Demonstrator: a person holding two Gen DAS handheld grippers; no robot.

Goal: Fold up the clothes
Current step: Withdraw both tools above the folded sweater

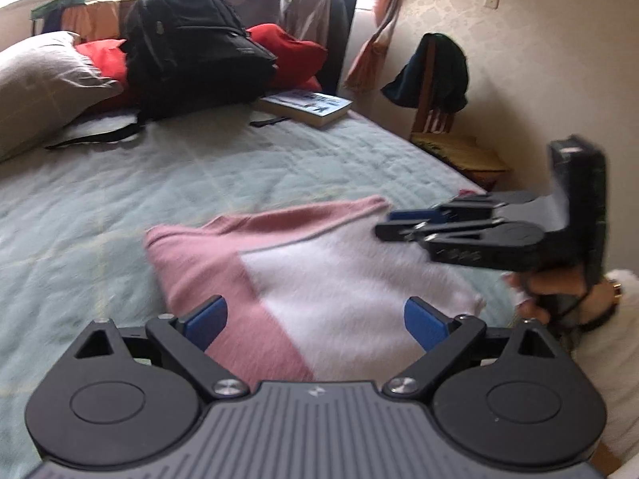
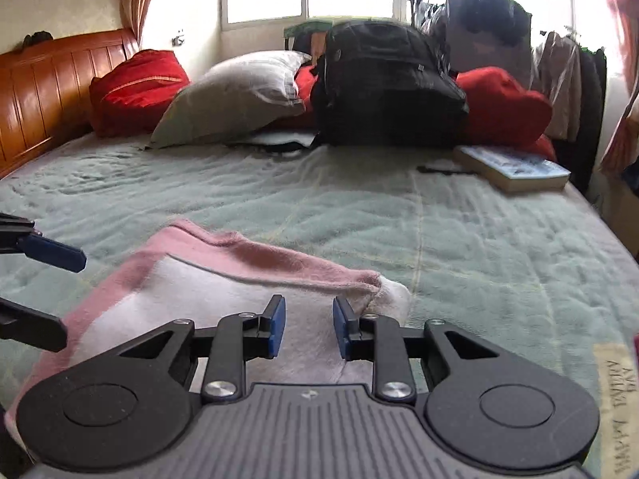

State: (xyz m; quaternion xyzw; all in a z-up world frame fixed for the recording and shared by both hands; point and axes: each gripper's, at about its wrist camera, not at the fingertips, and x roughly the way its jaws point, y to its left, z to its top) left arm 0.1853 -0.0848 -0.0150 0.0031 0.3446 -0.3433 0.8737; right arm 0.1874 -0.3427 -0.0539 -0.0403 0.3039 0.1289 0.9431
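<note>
Pink-and-white garment (image 1: 319,279) lies flat on the bed (image 1: 120,207), already doubled over by the look of it, straight ahead of and below both grippers. Left gripper (image 1: 315,319) hangs over its near edge, jaws wide apart, empty. Right gripper (image 2: 309,329) sits over the white part, jaws parted w/ a narrower gap, nothing between them. Long axis runs roughly L–R across my front, from the pink band at left to the right corner (image 2: 393,293). That corner is just fwd of the right gripper, so right is nearer it. Could be mid-fold or done; can't tell.
</note>
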